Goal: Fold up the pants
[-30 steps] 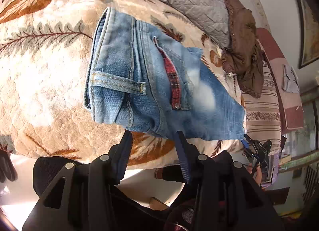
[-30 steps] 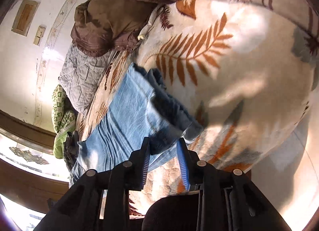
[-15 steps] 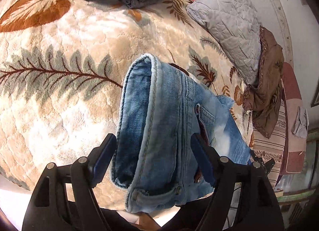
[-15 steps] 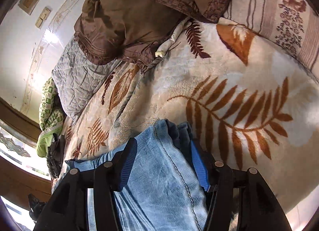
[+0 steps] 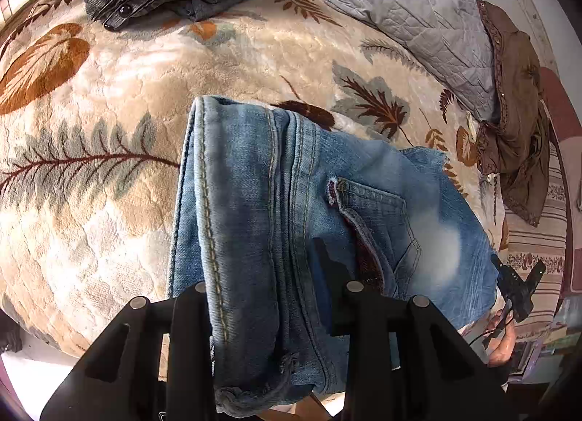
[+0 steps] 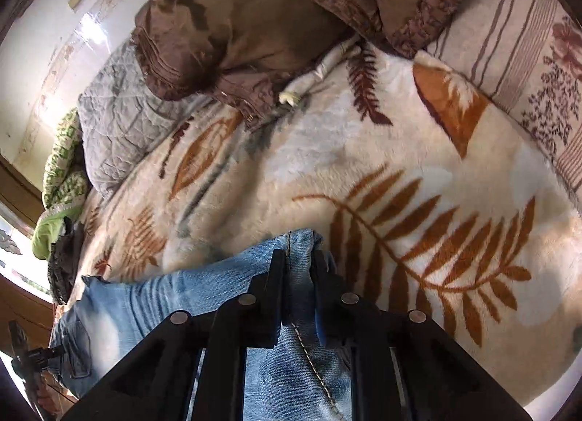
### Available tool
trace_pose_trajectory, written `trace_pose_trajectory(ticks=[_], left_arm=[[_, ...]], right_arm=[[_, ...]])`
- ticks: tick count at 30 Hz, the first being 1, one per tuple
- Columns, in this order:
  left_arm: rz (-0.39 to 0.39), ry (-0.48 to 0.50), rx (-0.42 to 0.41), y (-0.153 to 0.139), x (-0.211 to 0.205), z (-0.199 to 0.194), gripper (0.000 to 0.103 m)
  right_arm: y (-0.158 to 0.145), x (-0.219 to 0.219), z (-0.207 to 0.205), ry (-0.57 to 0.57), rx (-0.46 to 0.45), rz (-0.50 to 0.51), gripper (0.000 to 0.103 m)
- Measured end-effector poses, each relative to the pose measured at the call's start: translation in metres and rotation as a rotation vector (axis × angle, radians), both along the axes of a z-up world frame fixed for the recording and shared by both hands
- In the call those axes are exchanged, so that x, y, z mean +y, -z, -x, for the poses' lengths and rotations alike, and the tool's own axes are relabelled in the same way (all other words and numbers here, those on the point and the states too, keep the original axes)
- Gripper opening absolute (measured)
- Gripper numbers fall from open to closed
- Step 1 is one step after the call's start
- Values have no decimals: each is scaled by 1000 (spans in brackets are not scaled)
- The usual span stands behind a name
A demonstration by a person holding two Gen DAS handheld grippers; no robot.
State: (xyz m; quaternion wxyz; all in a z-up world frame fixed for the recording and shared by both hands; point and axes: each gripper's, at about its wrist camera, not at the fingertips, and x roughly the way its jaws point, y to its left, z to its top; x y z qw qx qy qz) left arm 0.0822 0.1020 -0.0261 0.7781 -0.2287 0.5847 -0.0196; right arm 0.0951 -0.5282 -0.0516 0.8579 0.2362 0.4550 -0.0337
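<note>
Where the cream leaf-print blanket [image 5: 109, 123] covers the bed, blue jeans [image 5: 254, 203] lie folded at its near edge, a grey quilted cushion [image 5: 418, 13] at two o'clock and brown cloth [image 6: 247, 21] beyond. Both sets of tongs are closing: the left tongs [image 5: 262, 275] clamp the waistband end, the right tongs [image 6: 296, 264] pinch the leg hem. Half a second ago both stood wide around the denim; a second ago they hung short of it.

Black left gripper [image 5: 260, 297] frame with silver screws
</note>
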Motion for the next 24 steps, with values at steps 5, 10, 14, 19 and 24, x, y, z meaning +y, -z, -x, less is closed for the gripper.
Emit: trace_pose_trajectory(ticks=[5,10,14,19,24], left_arm=[[15,-61,27,-4,5,3,33],[-21,-118,34,-17,1,9,38],[-66,-154,51,-25,-8,11,46],[-123,-174,20,-41,-28,17,55],[-221,-103,-23,-56,-48,28,61]], right_arm=[[-21,2,14,14,-88,35,21],[-55,10,42,-27,-211,26,28],[-64,29,66,-98,-255,7,50],[-57,45,88,-145,-266,-34,63],[-44,46,95,-150,-246,-78,63]])
